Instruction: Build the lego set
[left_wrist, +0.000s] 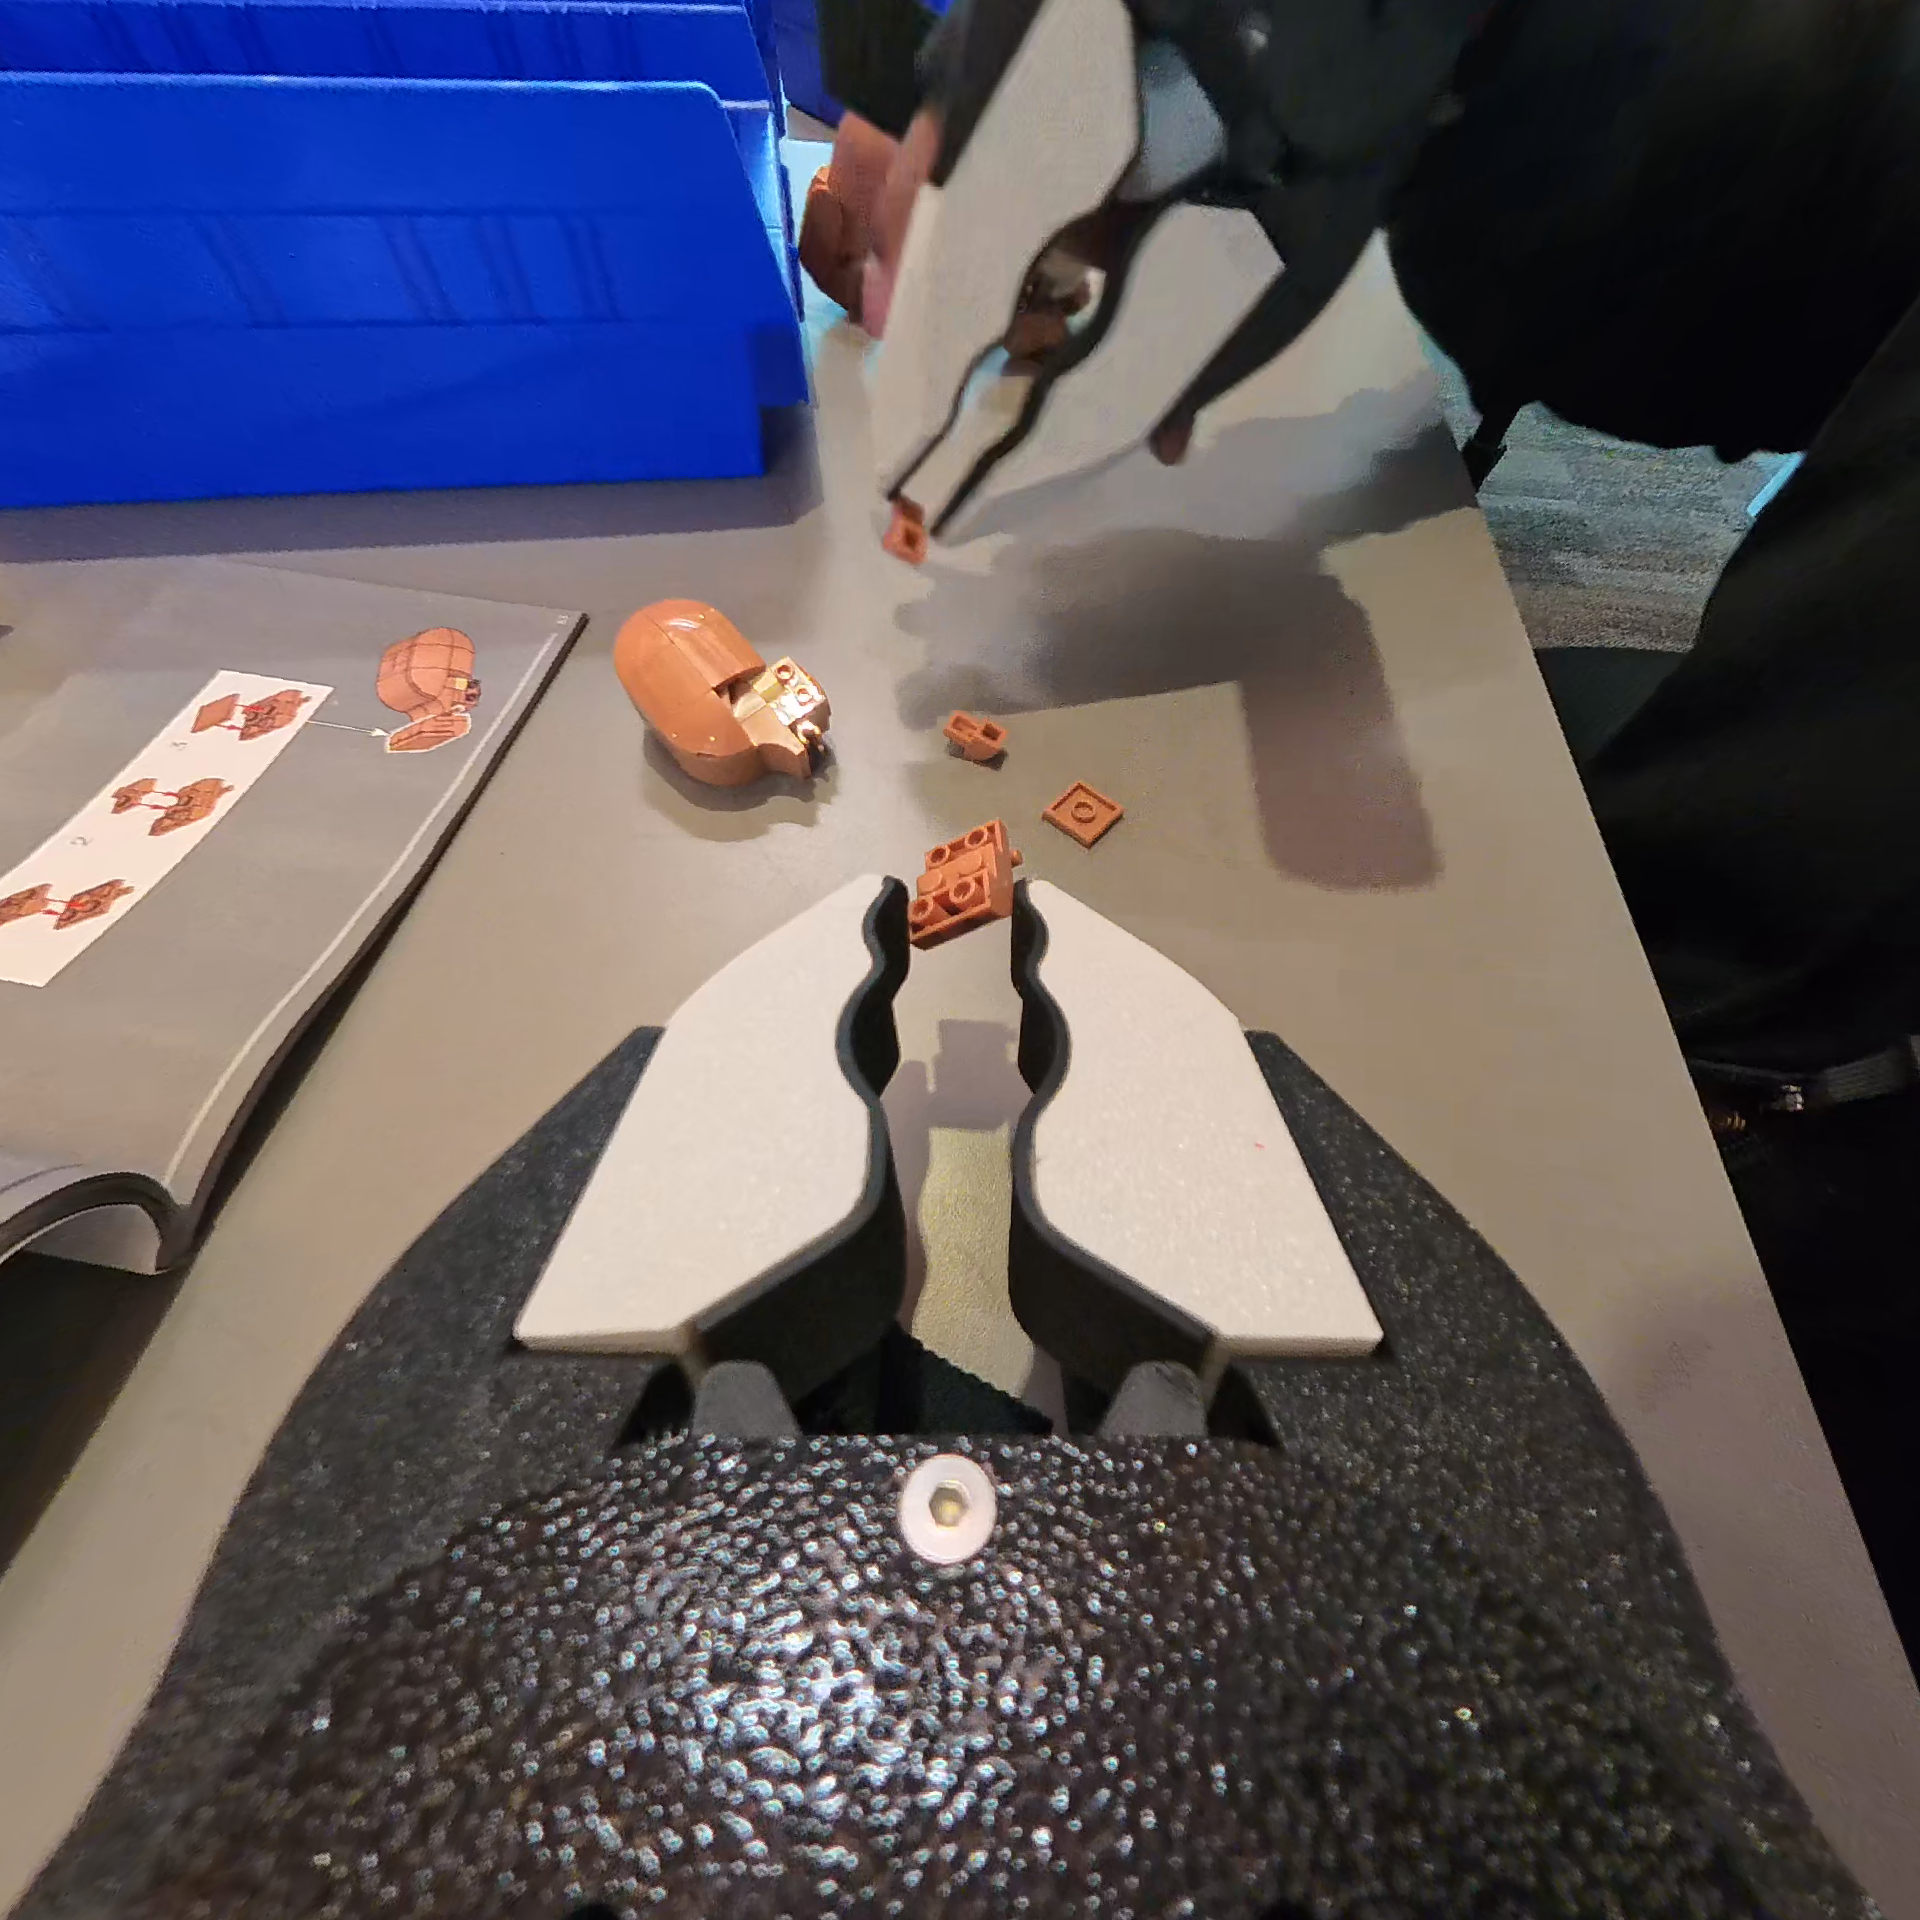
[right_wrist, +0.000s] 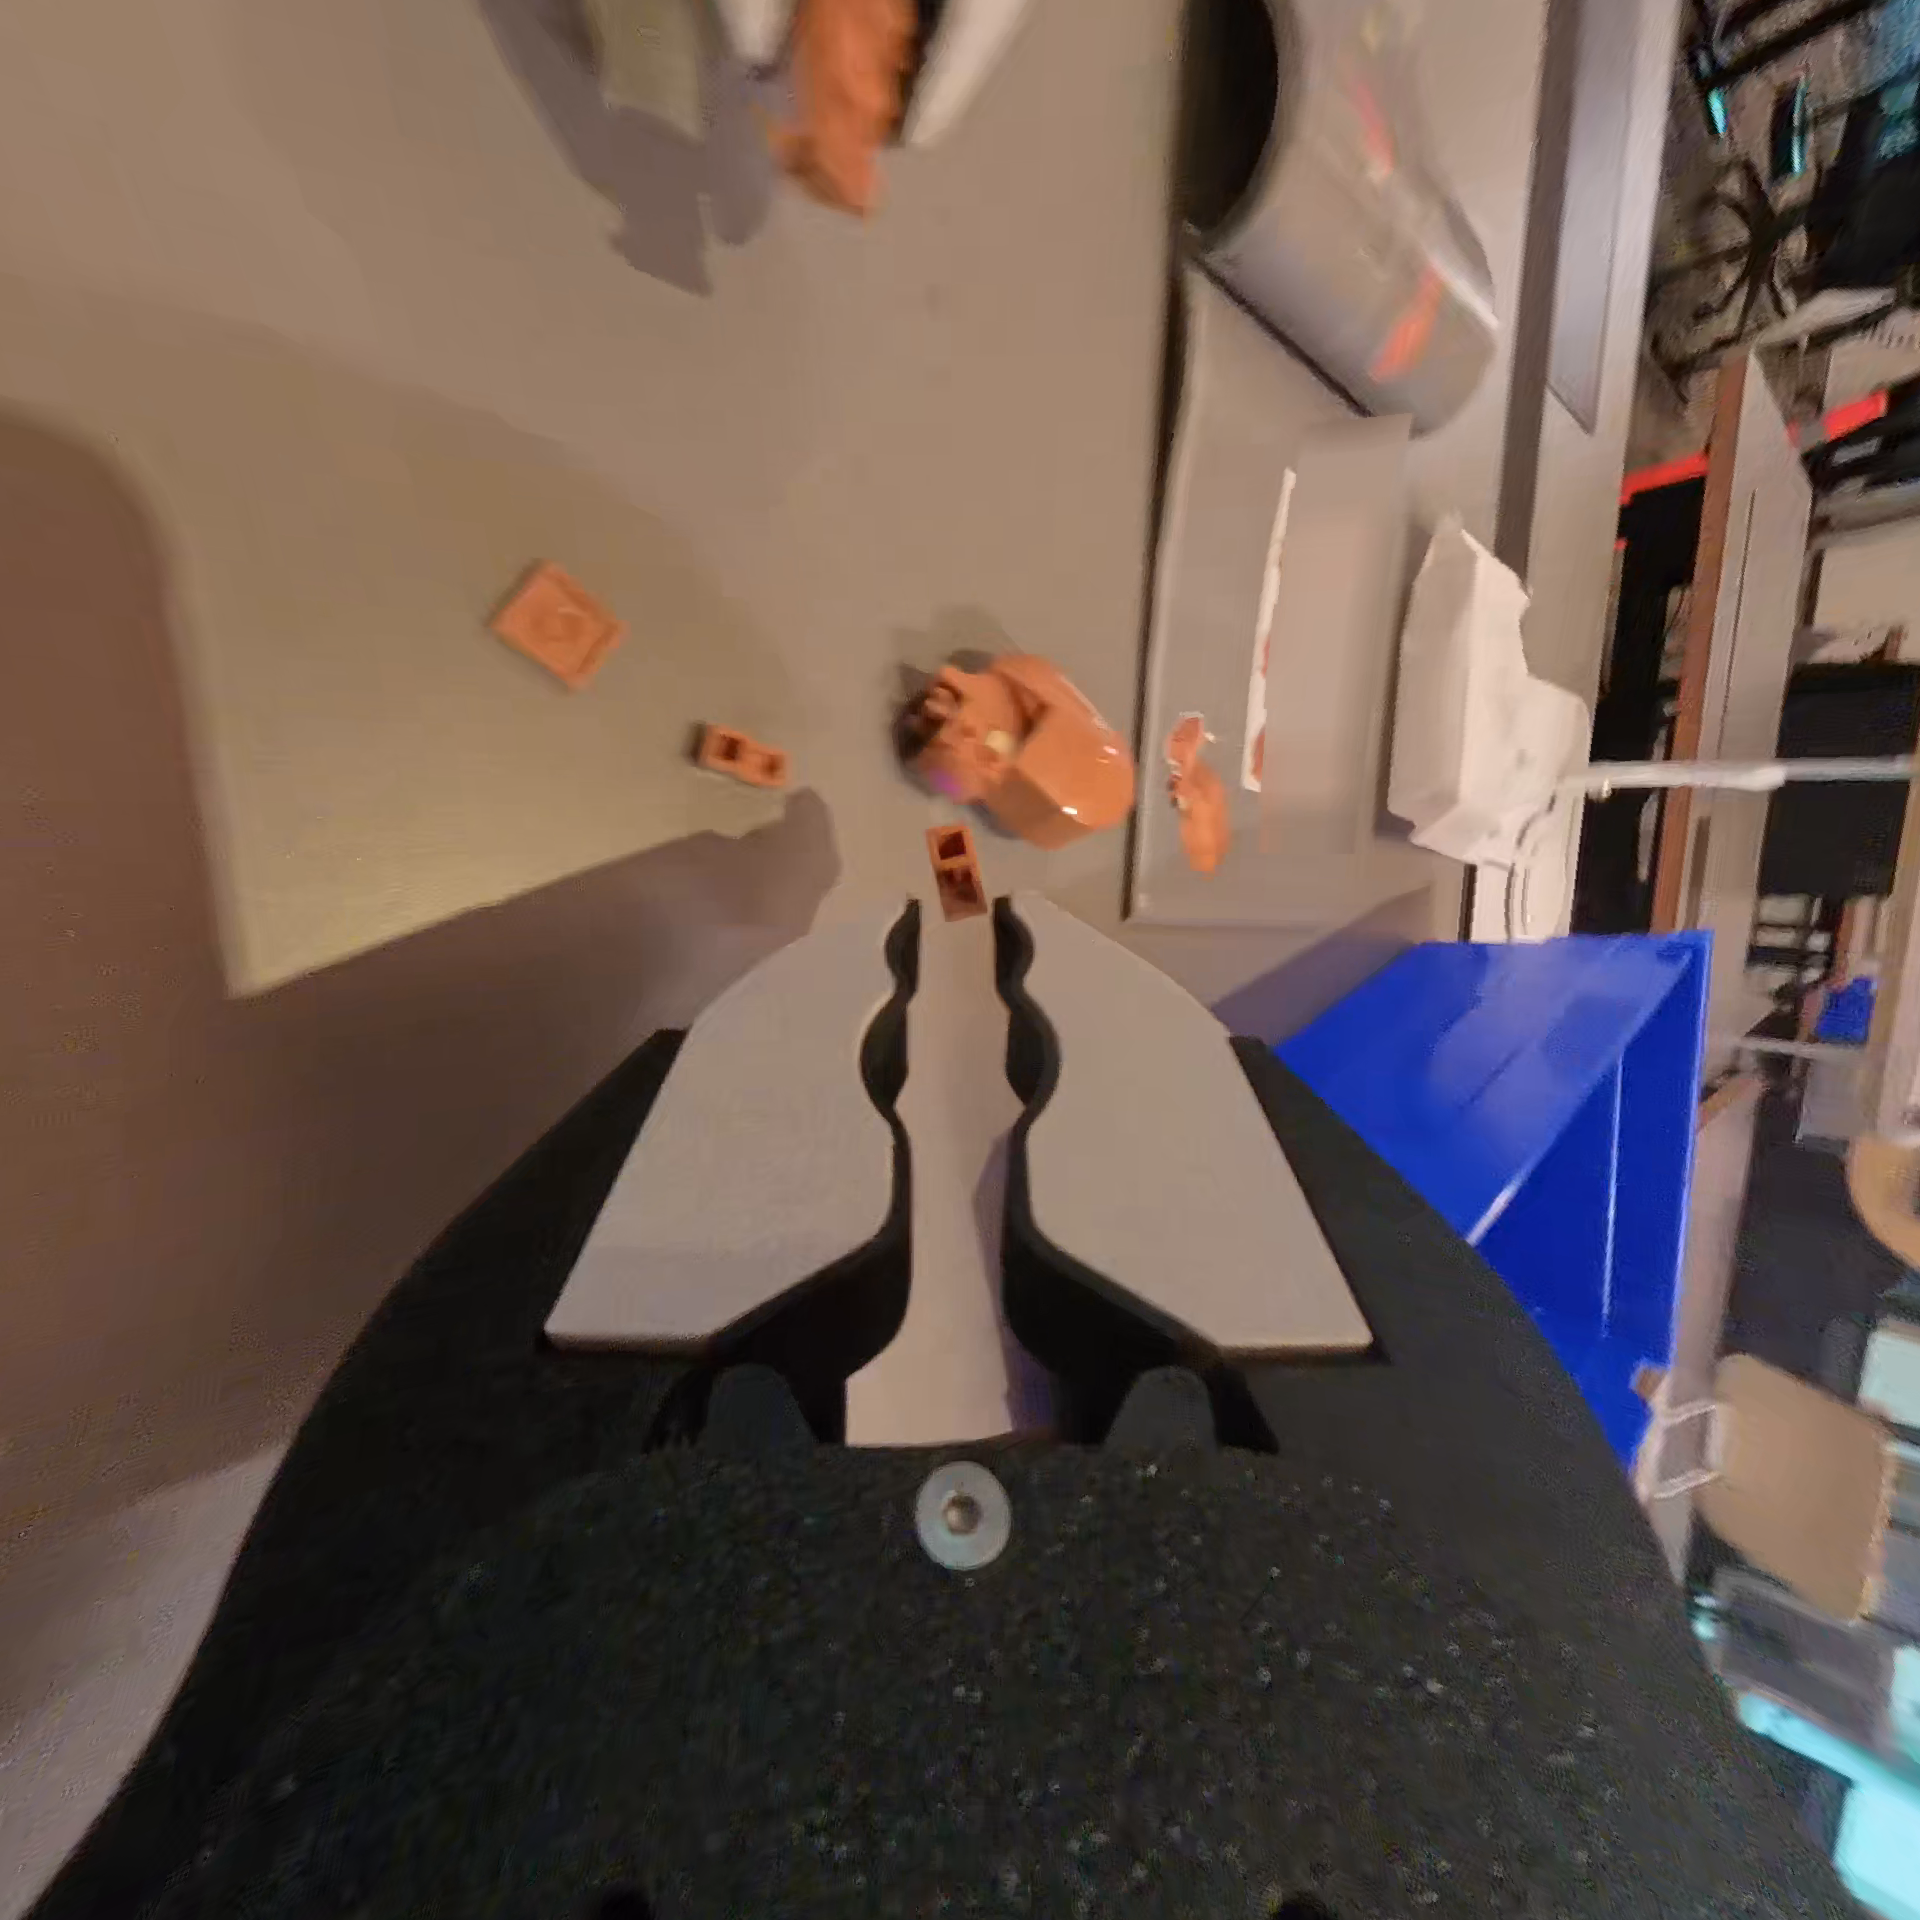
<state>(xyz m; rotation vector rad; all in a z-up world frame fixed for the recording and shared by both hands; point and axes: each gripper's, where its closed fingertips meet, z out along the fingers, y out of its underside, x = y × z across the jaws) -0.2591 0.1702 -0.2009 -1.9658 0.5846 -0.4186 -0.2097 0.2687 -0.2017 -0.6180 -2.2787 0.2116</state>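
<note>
My left gripper (left_wrist: 956, 902) is shut on a small brown studded brick assembly (left_wrist: 961, 896), held just above the grey table (left_wrist: 1195, 987). My right gripper (right_wrist: 958, 909) is shut on a small brown piece (right_wrist: 954, 873) at its fingertips. It also shows in the left wrist view (left_wrist: 914, 509), farther back, blurred and tipped down over the table. A rounded brown sub-build (left_wrist: 717, 696) (right_wrist: 1023, 758) lies between them. A loose small brown piece (left_wrist: 975, 734) (right_wrist: 740, 756) and a flat square brown tile (left_wrist: 1083, 812) (right_wrist: 558, 625) lie on the table.
An open instruction booklet (left_wrist: 260, 831) (right_wrist: 1247, 675) lies on the left. Blue bins (left_wrist: 395, 291) (right_wrist: 1507, 1091) stand behind it. Another brown build (left_wrist: 831, 229) sits behind the right gripper. The table edge (left_wrist: 1558, 727) runs along the right, by a person in dark clothes. Some 12 cm of space lies between my two pairs of fingers. The flat square brown tile (right_wrist: 558, 625) is about equally far from each gripper, around 8 cm. Seen from the left wrist view (left_wrist: 1086, 805) as well.
</note>
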